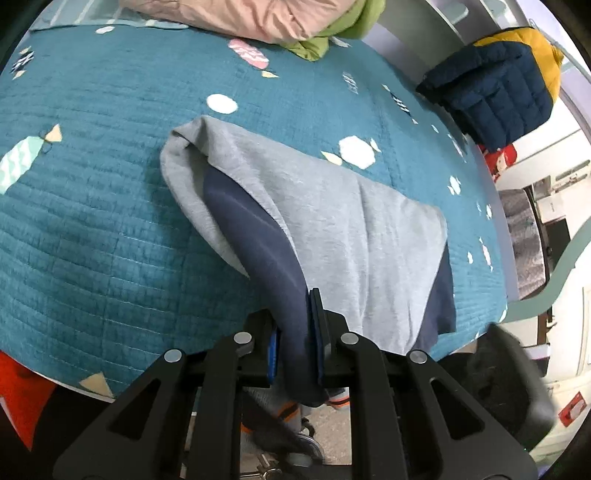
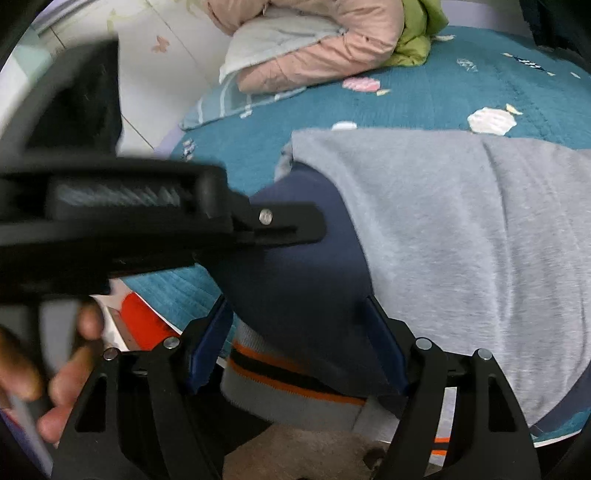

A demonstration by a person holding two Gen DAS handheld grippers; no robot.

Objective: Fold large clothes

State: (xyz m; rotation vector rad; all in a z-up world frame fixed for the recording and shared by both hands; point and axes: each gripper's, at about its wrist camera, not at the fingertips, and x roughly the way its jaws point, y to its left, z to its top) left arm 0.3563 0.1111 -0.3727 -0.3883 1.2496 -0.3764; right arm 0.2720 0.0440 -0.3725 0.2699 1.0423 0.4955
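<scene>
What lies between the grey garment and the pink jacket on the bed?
Bare teal quilt separates the grey garment from the pink jacket, in the left wrist view.

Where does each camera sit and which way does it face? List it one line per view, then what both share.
Left wrist: sits on the left tool, looking forward across the bed; its fingers are shut on the sweater's navy sleeve.
Right wrist: sits on the right tool, open around the navy part, facing the pillow end; the left tool and the person's hand show.
Shared: sweater, bed, pink jacket.

no readable text, labels, or numbers
</scene>
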